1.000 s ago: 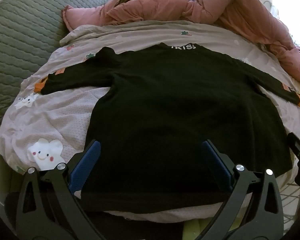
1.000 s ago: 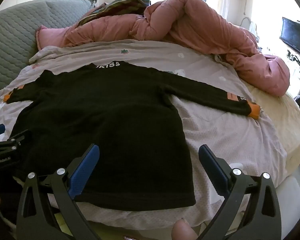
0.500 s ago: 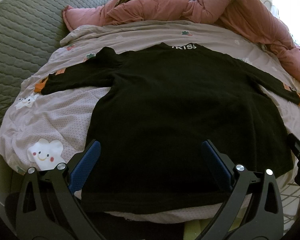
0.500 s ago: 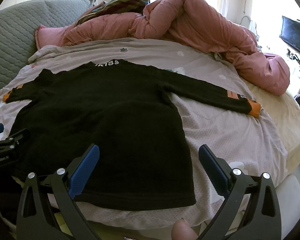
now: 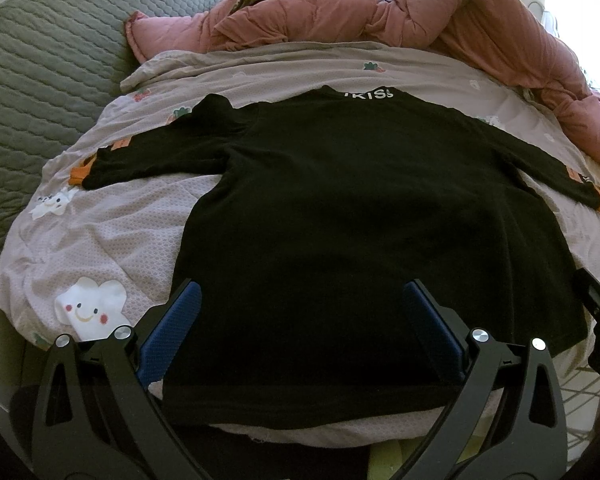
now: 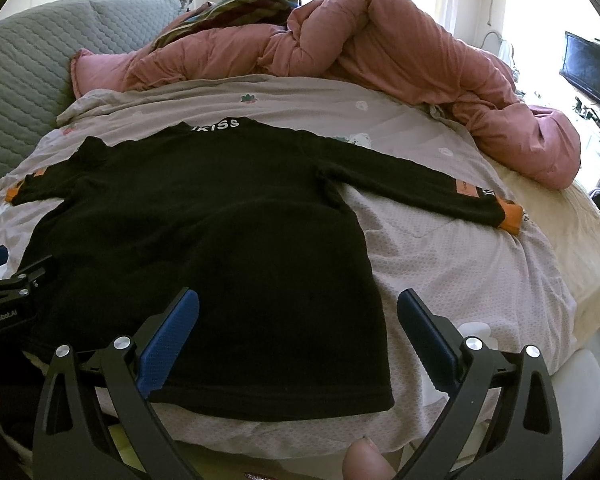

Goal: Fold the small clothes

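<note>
Right now a small black long-sleeved fleece top with white lettering at the collar lies spread flat on a pale pink patterned bedsheet, hem toward the cameras and both sleeves stretched out to the sides. Each sleeve ends in an orange cuff. Nothing looks folded yet, so the task appears to be at its very start.

The left gripper hangs over the near hem with its blue-padded fingers spread wide, gripping nothing. The right gripper is likewise released, its jaws straddling the hem's right corner without touching the cloth. A fingertip of the person shows at the bottom edge of the right wrist view.

Several things could go wrong from here. Fleece is thick and soft, so a shallow pinch at the hem might catch only the top layer and peel it off the lower one, leaving a lopsided fold. A pinch too deep could snag the bedsheet as well and drag it up with the garment. If the two grippers lift at uneven heights or speeds, the body would likely skew and the sleeves trail crookedly. A crumpled pink quilted duvet sits well behind the collar, so it poses little hazard.
</note>
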A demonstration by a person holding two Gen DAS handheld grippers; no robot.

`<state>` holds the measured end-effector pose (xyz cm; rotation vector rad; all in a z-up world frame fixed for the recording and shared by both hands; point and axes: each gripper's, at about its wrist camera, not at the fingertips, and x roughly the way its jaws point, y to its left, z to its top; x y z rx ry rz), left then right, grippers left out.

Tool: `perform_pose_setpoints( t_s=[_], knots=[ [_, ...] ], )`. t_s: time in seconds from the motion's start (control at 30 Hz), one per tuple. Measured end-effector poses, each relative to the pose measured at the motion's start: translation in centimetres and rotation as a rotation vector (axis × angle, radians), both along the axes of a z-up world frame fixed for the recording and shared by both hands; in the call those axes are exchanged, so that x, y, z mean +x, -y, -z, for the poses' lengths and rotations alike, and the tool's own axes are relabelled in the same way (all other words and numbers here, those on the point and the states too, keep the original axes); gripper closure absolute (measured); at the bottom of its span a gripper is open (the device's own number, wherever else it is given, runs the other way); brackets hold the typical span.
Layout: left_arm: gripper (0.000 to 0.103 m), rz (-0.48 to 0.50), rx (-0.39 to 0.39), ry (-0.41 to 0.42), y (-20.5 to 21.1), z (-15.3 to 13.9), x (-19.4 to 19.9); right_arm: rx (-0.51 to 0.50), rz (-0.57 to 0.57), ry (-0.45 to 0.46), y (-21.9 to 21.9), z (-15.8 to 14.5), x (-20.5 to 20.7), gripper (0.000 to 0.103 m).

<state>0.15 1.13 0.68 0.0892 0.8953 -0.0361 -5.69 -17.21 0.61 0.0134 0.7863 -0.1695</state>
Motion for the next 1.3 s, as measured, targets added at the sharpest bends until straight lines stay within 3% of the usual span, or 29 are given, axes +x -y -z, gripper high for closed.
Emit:
perform_pose_setpoints(
  t_s=[0.7,1.3],
  knots=[
    [0.008,-0.004,-0.001,-0.001,0.0,-0.2,0.0,0.0,-0.003,-0.001,0.1,0.1,0.1,0.004],
    [0.008,-0.034,-0.004,-0.011,0.5,-0.3,4.7,-0.007,0.015,-0.028,1.4,0.8,3.7,0.004]
  ],
)
